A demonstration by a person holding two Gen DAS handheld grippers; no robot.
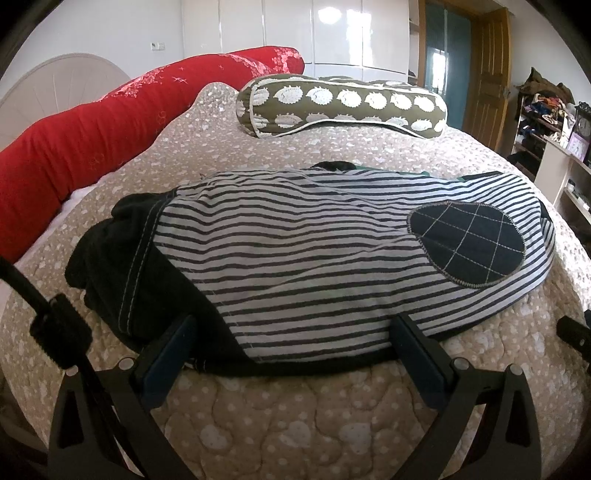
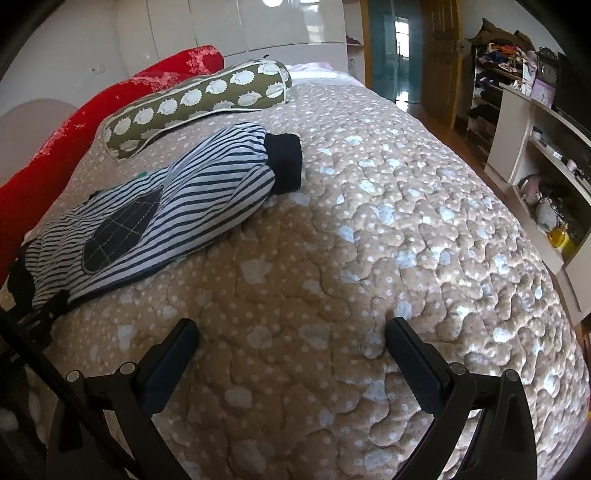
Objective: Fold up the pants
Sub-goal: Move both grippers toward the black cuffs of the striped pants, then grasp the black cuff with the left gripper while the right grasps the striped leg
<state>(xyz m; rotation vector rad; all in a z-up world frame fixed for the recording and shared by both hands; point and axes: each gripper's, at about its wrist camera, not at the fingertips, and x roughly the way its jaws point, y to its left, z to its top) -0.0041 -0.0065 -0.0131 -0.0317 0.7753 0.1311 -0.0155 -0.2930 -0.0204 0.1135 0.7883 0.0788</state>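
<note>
In the left wrist view, the left gripper (image 1: 291, 332) stands nearest, its jaws spread wide and empty, the two tips reaching the near edge of the striped pants (image 1: 314, 266) without pinching the cloth. The pants lie bunched across the middle of the bed, on a tan quilted bedspread (image 1: 280, 424) dotted with pale shapes. Their dark waistband (image 1: 107, 258) is crumpled at the left end, and a dark oval knee patch (image 1: 469, 245) with a stitched grid sits toward the right. A thin black cable (image 1: 26, 284) runs past the gripper's left side.

In the right wrist view, the right gripper (image 2: 291, 334) hovers over bare bedspread, jaws likewise wide apart with nothing between them, well to the right of the pants. From here the pants stretch from near left to farther middle, ending in a dark cuff (image 2: 286, 162).

Beyond the pants lies an olive bolster pillow (image 1: 340, 105) printed with white hedgehog shapes, apart from the garment. Left of it a long red bolster (image 1: 110, 125) runs along the pale rounded headboard (image 1: 55, 81). At the far wall stand glossy white wardrobe doors (image 1: 314, 33), with a wooden door (image 1: 487, 77) to their right. Along the right side are open shelves (image 2: 539, 155) holding clutter.
</note>
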